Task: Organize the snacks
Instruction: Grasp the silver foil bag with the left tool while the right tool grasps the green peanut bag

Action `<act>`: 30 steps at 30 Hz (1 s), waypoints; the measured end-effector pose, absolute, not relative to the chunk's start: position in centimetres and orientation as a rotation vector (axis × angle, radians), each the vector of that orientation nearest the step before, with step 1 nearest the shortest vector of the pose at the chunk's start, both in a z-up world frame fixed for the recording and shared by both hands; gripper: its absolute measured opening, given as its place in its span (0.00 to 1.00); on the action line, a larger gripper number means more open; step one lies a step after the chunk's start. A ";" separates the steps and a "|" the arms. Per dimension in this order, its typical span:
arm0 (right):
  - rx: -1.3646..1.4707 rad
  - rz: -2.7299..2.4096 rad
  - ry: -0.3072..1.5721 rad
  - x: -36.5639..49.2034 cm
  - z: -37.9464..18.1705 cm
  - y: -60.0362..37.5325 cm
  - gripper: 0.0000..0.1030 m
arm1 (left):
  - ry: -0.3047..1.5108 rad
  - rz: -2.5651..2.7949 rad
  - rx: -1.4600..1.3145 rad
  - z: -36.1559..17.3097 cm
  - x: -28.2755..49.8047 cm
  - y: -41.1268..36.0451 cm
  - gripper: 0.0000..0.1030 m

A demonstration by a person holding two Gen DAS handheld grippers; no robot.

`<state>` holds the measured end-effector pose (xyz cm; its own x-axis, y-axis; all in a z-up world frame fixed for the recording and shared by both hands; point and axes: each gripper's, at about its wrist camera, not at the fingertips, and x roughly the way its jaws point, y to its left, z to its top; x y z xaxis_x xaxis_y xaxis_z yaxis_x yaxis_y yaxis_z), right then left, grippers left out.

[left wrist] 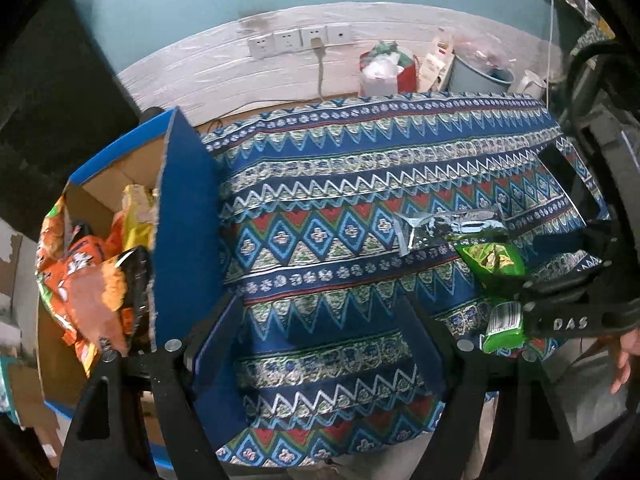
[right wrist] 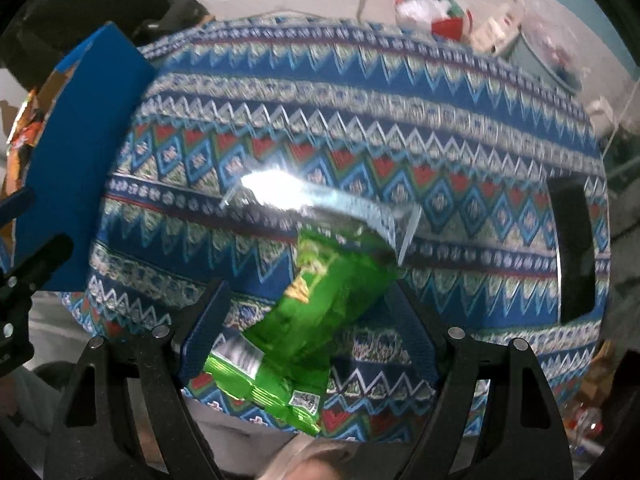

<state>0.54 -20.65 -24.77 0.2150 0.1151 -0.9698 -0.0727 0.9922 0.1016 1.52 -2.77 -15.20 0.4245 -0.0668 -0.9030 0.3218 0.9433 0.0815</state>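
Note:
A green and silver snack bag (right wrist: 320, 296) lies on the patterned tablecloth (right wrist: 360, 120), between the wide-spread fingers of my right gripper (right wrist: 308, 312). The fingers stand apart from the bag. In the left wrist view the same bag (left wrist: 480, 248) lies at the right with the right gripper (left wrist: 560, 300) over it. My left gripper (left wrist: 320, 328) is open and empty above the cloth. A blue cardboard box (left wrist: 180, 220) at the table's left holds several orange and yellow snack bags (left wrist: 92, 272).
The box shows at the left in the right wrist view (right wrist: 80, 160). A dark phone-like slab (right wrist: 576, 256) lies at the table's right end. Behind the table are wall sockets (left wrist: 300, 40), a red and white bag (left wrist: 384, 68) and a bucket (left wrist: 480, 76).

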 end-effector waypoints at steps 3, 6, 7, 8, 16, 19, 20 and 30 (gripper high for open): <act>0.043 0.119 1.379 0.3 -26.0 -20.6 0.78 | 1.117 -0.257 0.270 -16.1 1.7 -3.3 0.79; 0.034 0.119 1.407 0.3 -27.1 -20.6 0.78 | 1.131 -0.258 0.293 -17.2 2.1 -3.8 0.79; 0.027 0.111 1.415 0.3 -27.5 -20.8 0.77 | 1.135 -0.256 0.300 -17.4 2.2 -4.0 0.79; 0.015 0.099 1.415 0.4 -27.7 -21.0 0.72 | 1.139 -0.254 0.304 -17.7 2.3 -4.1 0.79; -0.007 0.046 1.391 1.7 -28.3 -24.1 0.43 | 1.163 -0.263 0.316 -18.8 3.2 -5.3 0.79; -0.034 0.037 1.369 2.9 -28.2 -24.5 0.41 | 1.170 -0.268 0.318 -19.0 3.6 -5.7 0.79; -0.049 0.032 1.364 3.3 -28.1 -24.6 0.40 | 1.172 -0.269 0.319 -19.0 3.7 -5.8 0.79; -0.116 0.011 1.290 8.7 -27.2 -25.8 0.34 | 1.203 -0.287 0.312 -19.9 5.6 -7.7 0.79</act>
